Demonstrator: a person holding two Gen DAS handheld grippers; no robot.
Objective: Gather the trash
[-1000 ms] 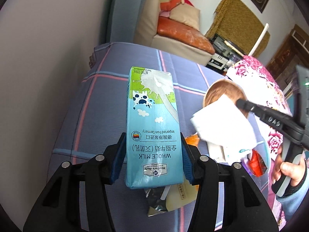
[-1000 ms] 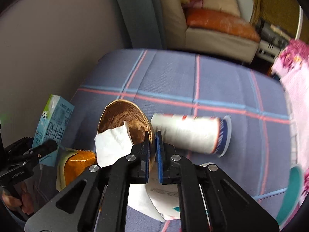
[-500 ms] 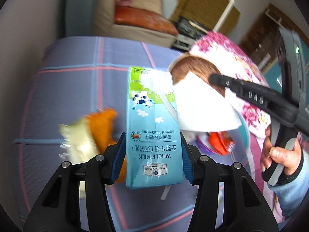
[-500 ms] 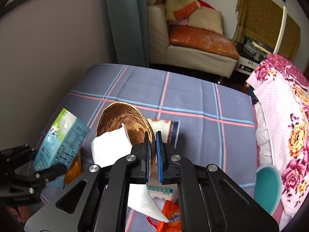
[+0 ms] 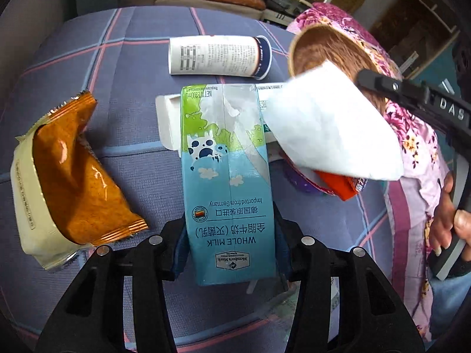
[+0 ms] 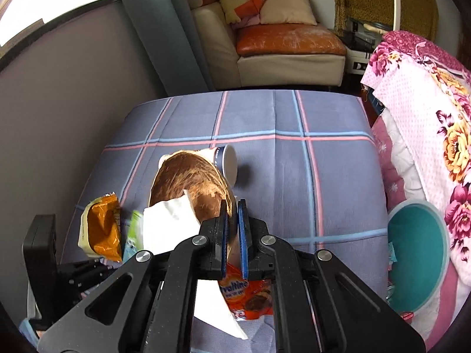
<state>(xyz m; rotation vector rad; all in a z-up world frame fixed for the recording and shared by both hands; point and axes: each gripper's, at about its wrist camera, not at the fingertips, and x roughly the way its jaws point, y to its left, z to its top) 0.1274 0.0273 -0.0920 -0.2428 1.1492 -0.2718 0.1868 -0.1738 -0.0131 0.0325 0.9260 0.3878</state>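
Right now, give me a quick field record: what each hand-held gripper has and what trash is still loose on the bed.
left hand-held gripper: jaws closing on milk carton
right hand-held gripper: shut on rim of brown paper bowl, white tissue inside
loose on bedspread: orange snack bag, white cup on its side, orange wrapper
teal bin: right of bed

Bare bedspread (image 6: 338,176) right of the cup (image 6: 228,161); wrappers (2) (image 5: 76,176) crowd left.
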